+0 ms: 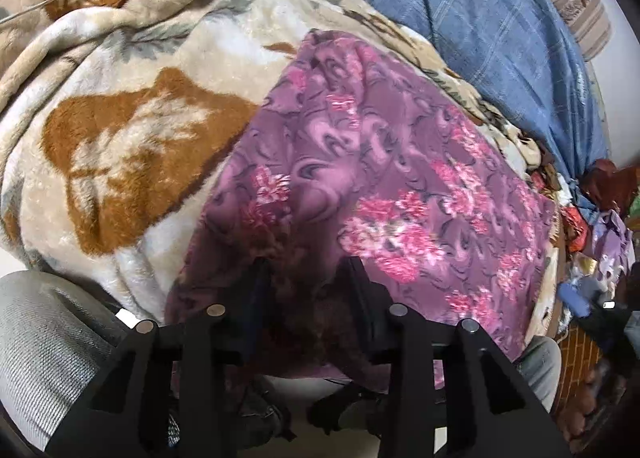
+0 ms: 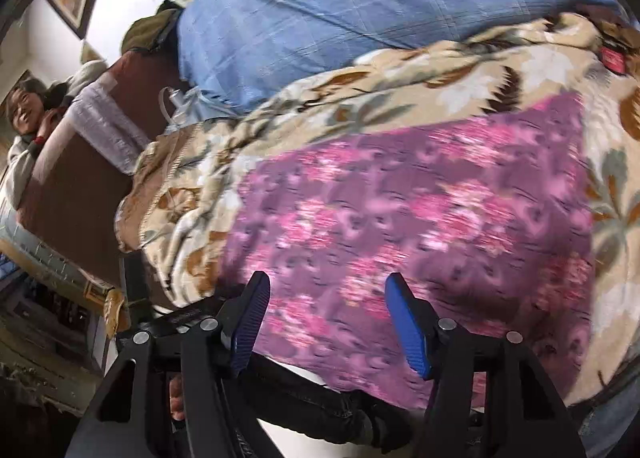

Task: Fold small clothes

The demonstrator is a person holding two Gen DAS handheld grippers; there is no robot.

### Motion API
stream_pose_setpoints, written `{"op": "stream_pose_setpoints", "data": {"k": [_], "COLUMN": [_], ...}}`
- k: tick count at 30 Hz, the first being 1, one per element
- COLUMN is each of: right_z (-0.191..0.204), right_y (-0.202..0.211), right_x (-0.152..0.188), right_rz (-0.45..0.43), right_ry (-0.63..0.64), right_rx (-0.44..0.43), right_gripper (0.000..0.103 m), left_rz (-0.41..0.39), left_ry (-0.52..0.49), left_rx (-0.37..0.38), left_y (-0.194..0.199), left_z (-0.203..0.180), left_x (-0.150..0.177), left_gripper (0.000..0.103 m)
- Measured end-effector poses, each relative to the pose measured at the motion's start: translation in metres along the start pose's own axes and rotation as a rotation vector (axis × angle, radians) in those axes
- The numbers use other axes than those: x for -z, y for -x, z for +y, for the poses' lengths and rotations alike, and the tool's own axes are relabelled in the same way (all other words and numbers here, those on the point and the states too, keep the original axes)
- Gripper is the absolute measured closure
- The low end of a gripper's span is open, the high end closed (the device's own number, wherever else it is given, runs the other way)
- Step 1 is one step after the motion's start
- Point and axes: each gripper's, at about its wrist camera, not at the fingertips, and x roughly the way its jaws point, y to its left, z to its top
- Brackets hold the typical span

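Right gripper [image 2: 326, 318] apart, left gripper [image 1: 306, 286] straddling the near hem.
I keep the purple floral cloth [image 1: 380, 178] flat on the blanket [image 1: 120, 138] for folding.

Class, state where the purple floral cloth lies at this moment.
In both wrist views the purple floral cloth lies spread on the beige and brown plush blanket, its near edge hanging over the front; the blue checked bedding lies beyond it.
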Motion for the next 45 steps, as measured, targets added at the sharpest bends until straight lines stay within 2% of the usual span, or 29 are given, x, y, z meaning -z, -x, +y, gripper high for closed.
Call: {"op": "stream_pose_setpoints", "data": {"k": [2,4,7,10,12,13,14,15,16,20,24,27,28,29,31,32,33,35,38,42,45], "right_z": [-0.026,-0.056,-0.088,-0.105,-0.111,-0.112,-0.112,-0.112,-0.111,-0.106,-0.097,-0.109,-0.115,-0.118,-0.110,-0.103,-0.089,-0.058,0.001,0.062,0.096], "right_y": [0.011,0.024,0.029,0.018,0.003,-0.001,-0.005,-0.008,-0.007,0.010,0.020,-0.008,-0.014,-0.013,0.001,0.009,0.021,0.041,0.046,0.001,-0.049], "right_x": [0.006,0.017,0.033,0.045,0.051,0.055,0.059,0.062,0.064,0.065,0.064,0.067,0.069,0.071,0.067,0.064,0.057,0.043,0.012,-0.027,-0.047], "right_rz": [-0.024,-0.035,-0.009,0.032,0.082,0.097,0.113,0.124,0.126,0.091,0.078,0.159,0.181,0.189,0.188,0.179,0.159,0.101,0.043,0.069,0.132], "right_ry": [-0.060,-0.132,-0.200,-0.255,-0.297,-0.308,-0.318,-0.325,-0.323,-0.301,-0.248,-0.283,-0.325,-0.365,-0.366,-0.346,-0.308,-0.214,-0.048,0.049,0.085], "right_rx": [0.073,0.110,0.182,0.165,0.148,0.142,0.136,0.130,0.128,0.119,0.152,0.162,0.152,0.139,0.128,0.133,0.136,0.123,0.041,-0.132,-0.204], "right_gripper": [0.039,0.038,0.037,0.038,0.046,0.056,0.074,0.084,0.090,0.094,0.094,0.091,0.085,0.084,0.080,0.071,0.064,0.037,0.023,0.021,0.021], "left_rz": [0.006,0.013,0.002,0.003,-0.001,-0.003,-0.004,-0.004,-0.013,-0.063,-0.034,-0.032,-0.040,-0.048,-0.080,-0.102,-0.124,-0.138,-0.122,-0.103,-0.092], "left_ry": [-0.001,-0.005,0.006,0.009,0.019,0.028,0.037,0.049,0.062,0.012,-0.017,-0.045,-0.051,-0.056,-0.050,-0.038,-0.023,-0.006,0.037,0.102,0.129], "left_rx": [0.008,0.013,0.026,0.015,0.003,-0.005,-0.001,0.013,0.035,0.023,-0.045,-0.098,-0.096,-0.088,-0.080,-0.082,-0.082,-0.106,-0.124,-0.021,0.101], "left_y": [0.000,-0.002,0.000,0.000,0.000,0.001,0.001,0.002,0.005,0.023,0.009,0.002,0.007,0.013,0.027,0.035,0.041,0.044,0.034,0.019,0.010], "left_z": [0.000,0.002,0.003,0.001,0.002,0.003,0.005,0.007,0.009,0.001,-0.001,-0.005,-0.007,-0.007,-0.002,0.003,0.008,0.017,0.031,0.045,0.049], "left_x": [0.000,0.001,0.004,0.007,0.008,0.009,0.010,0.010,0.011,0.014,0.016,0.019,0.020,0.020,0.018,0.016,0.014,0.009,0.002,-0.005,-0.009], "left_gripper": [0.067,0.067,0.067,0.067,0.079,0.083,0.088,0.093,0.094,0.096,0.094,0.089,0.087,0.083,0.066,0.055,0.054,0.053,0.052,0.049,0.042]}}
